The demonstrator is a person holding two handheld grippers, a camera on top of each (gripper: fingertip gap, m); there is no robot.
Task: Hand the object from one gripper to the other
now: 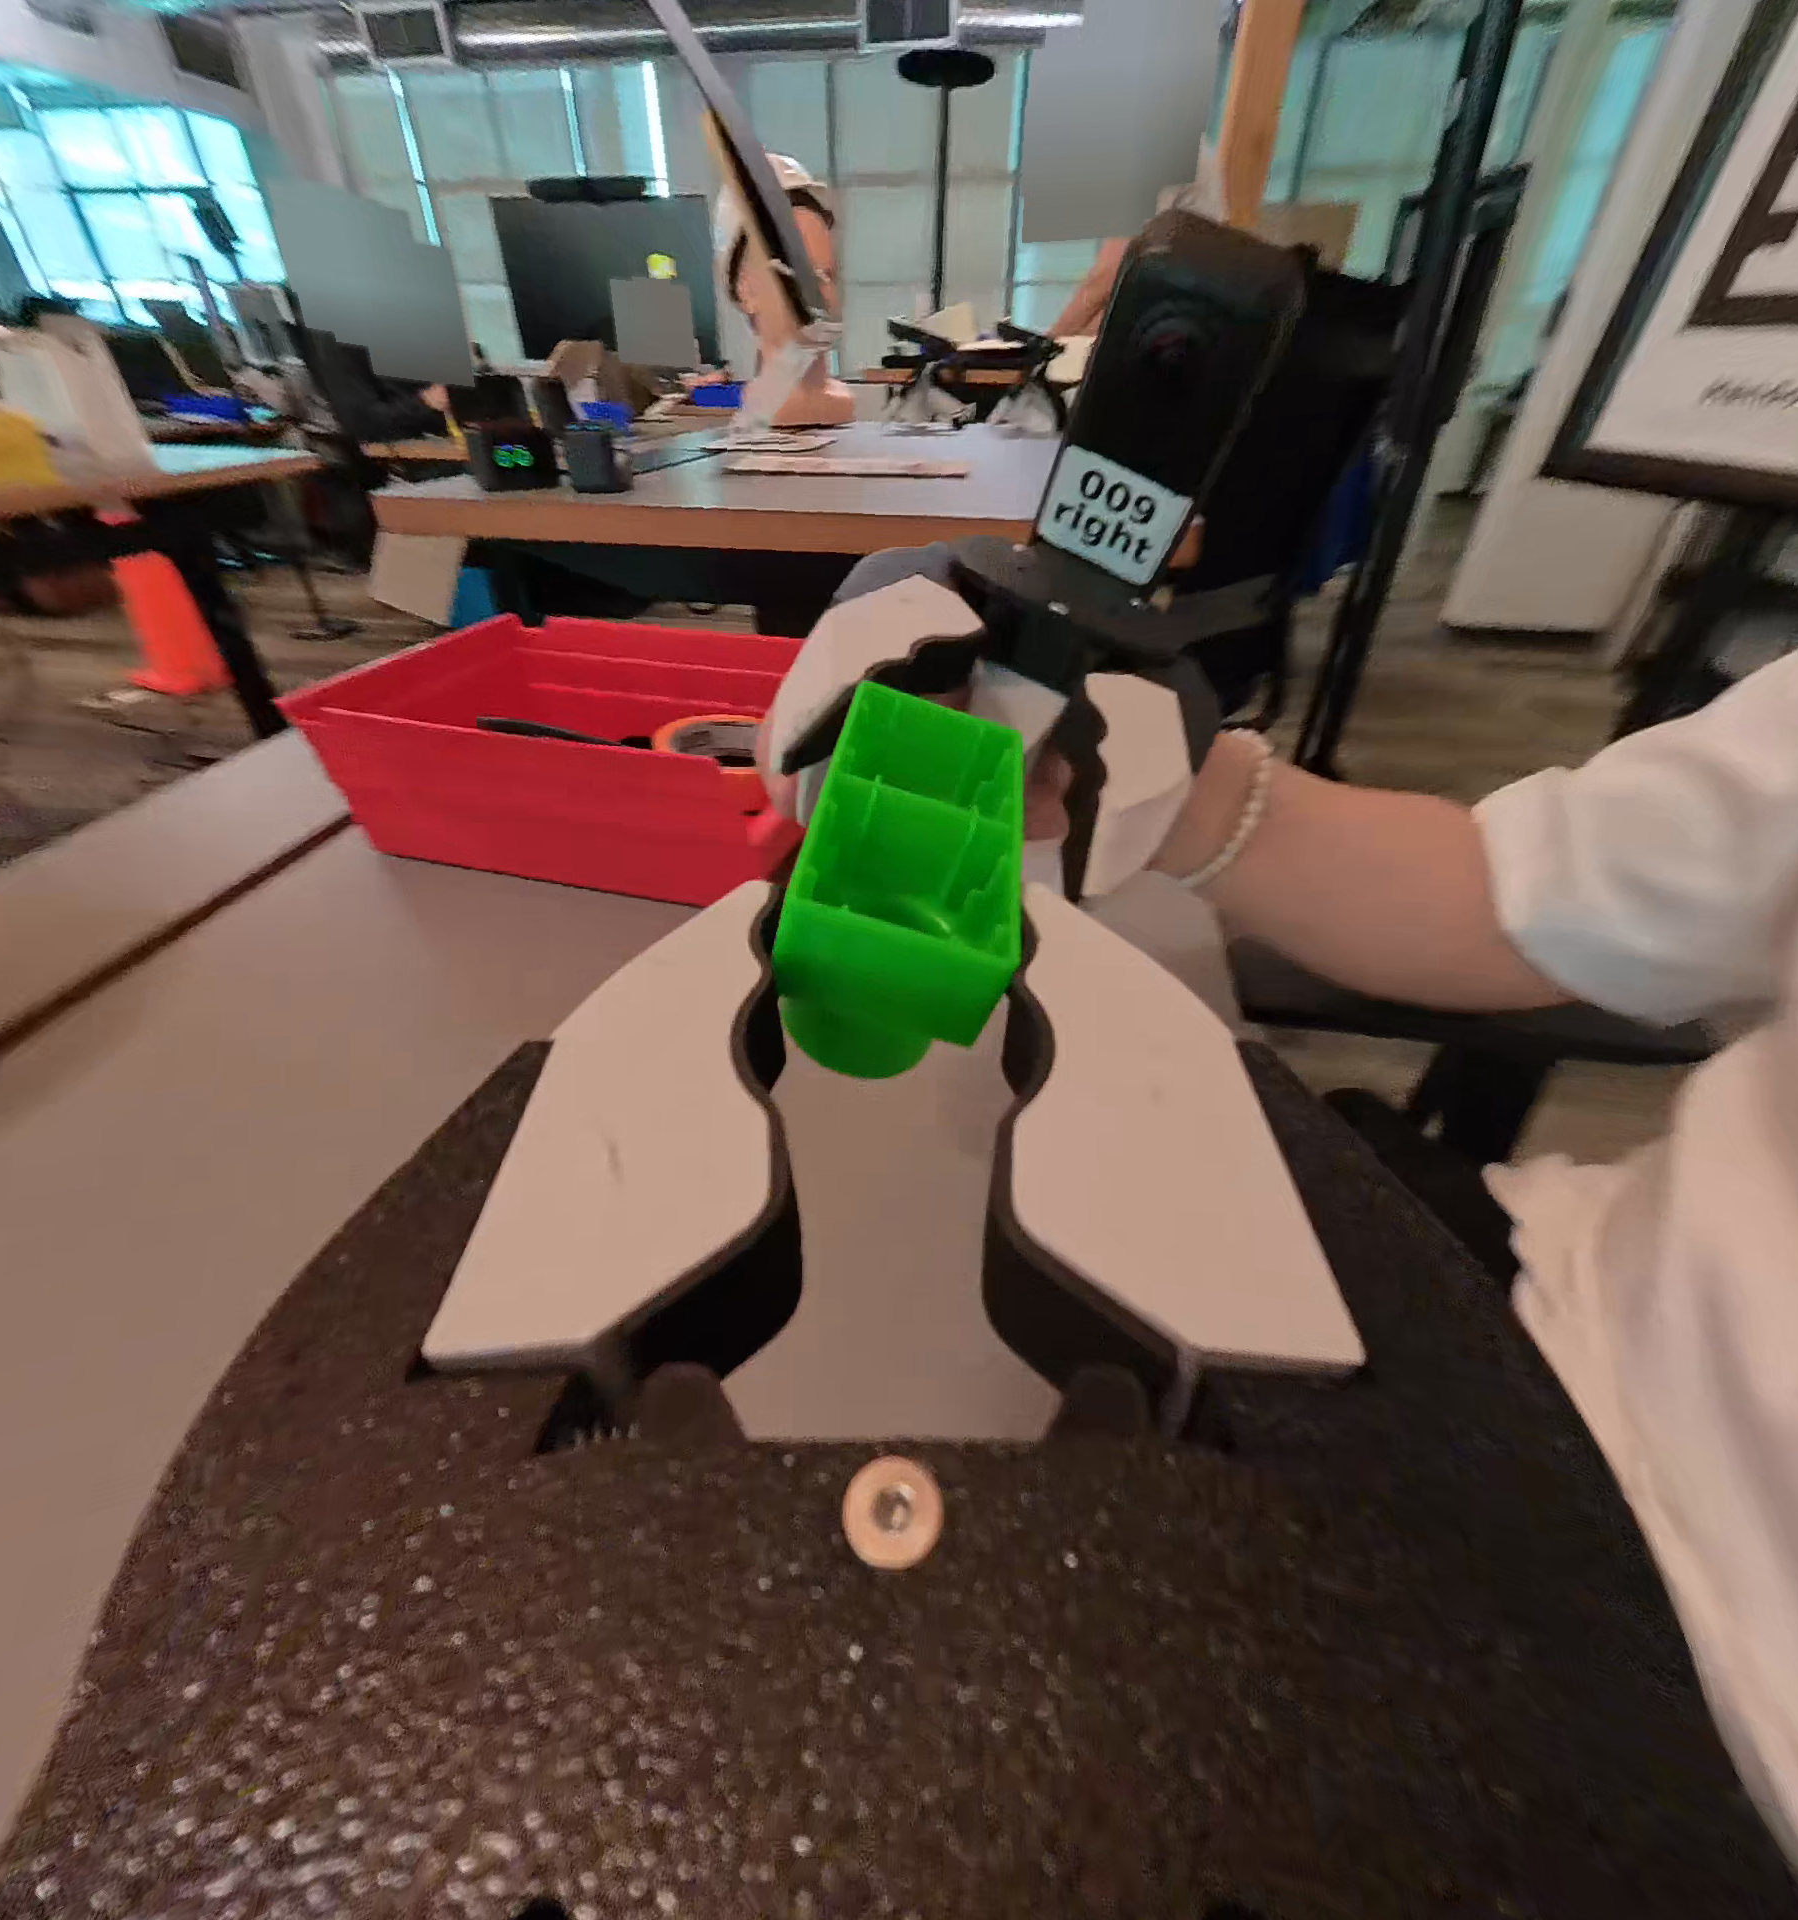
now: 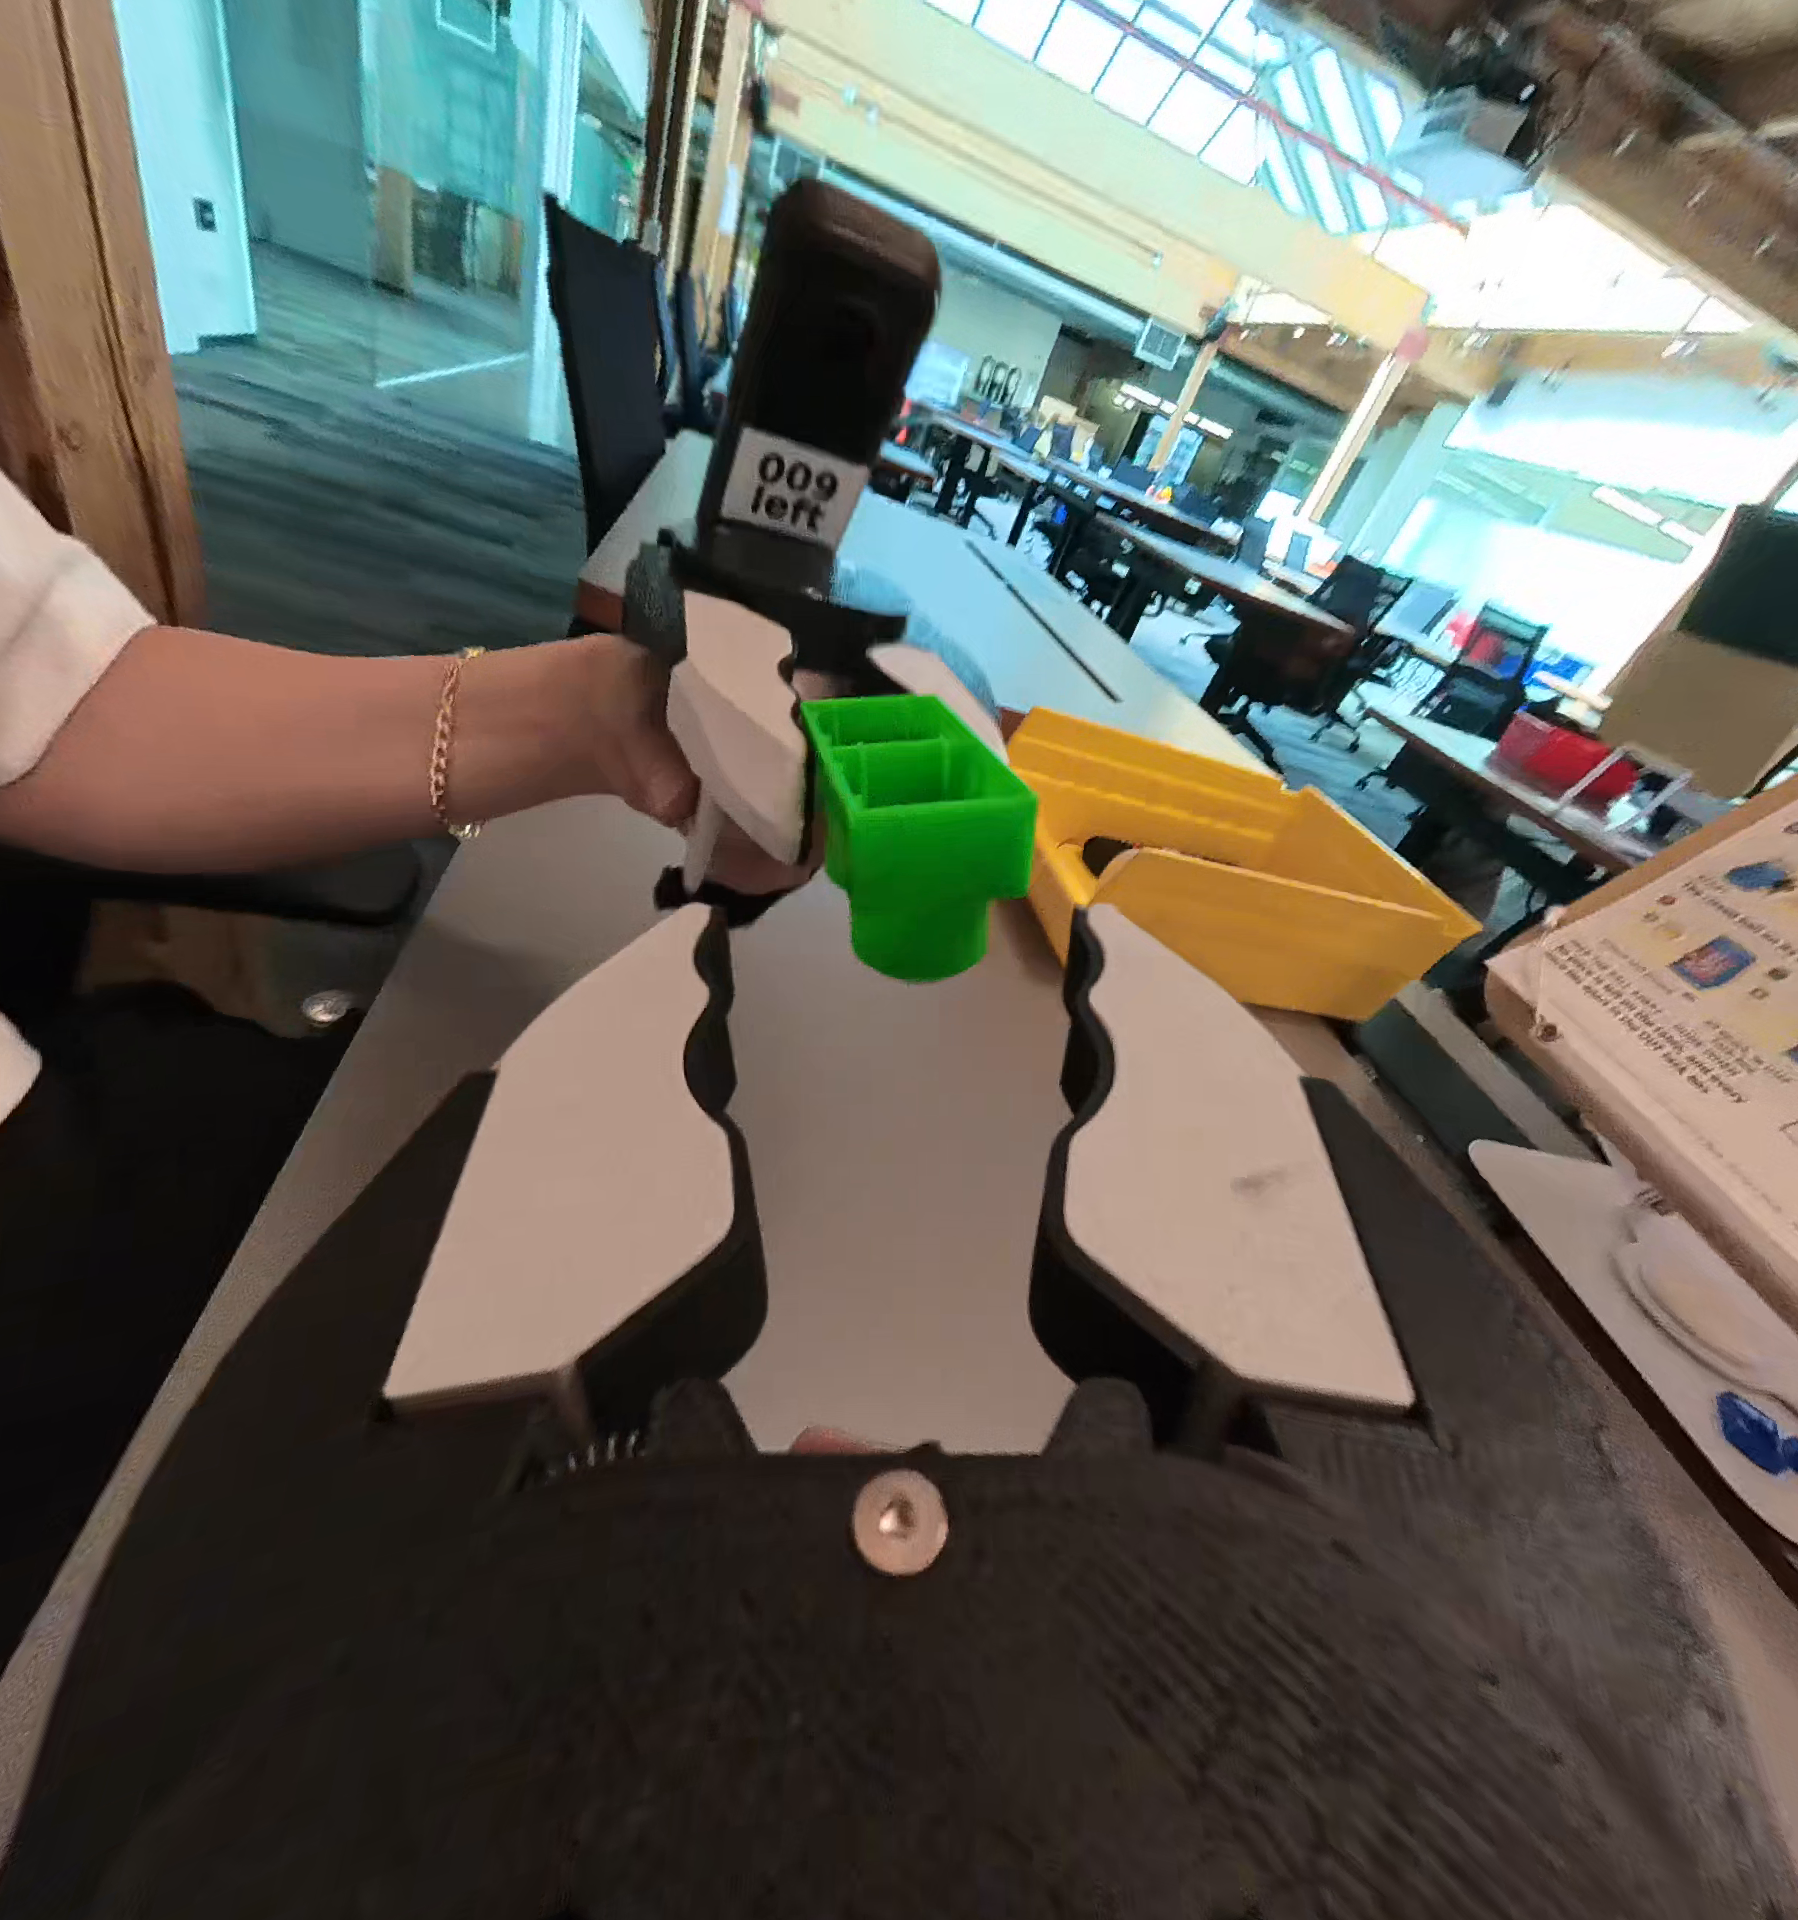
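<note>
Office desks and monitors fill the background of the left wrist view, with a grey table point(image 1: 199, 1039) in front carrying a red bin point(image 1: 521, 769); above the table the left gripper point(image 1: 895, 935) has its two pale fingers closed onto the near end of the green printed part point(image 1: 905, 883), a boxy open-topped block with inner ribs and a round stub underneath; the part is clear of the table and tilts away toward the right gripper point(image 1: 936, 717), whose fingers flank its far end, though whether they touch it cannot be told from this view; by its thin walls and hollow cells the part is probably light and stiff, with a layered surface that should not be slippery; the flat outer side walls look like the best place to clamp, since the ribs behind them should resist squeezing, while the round stub would be likelier to twist; turning to the right wrist view, a long open workspace with rows of desks lies behind, and a yellow bin point(image 2: 1238, 862) sits on the table just past the part point(image 2: 921, 821); here the right gripper point(image 2: 895, 925) stands wide apart, its tips on either side of the stub and gripping nothing, while the left gripper point(image 2: 874, 727) clamps the block's far portion.
</note>
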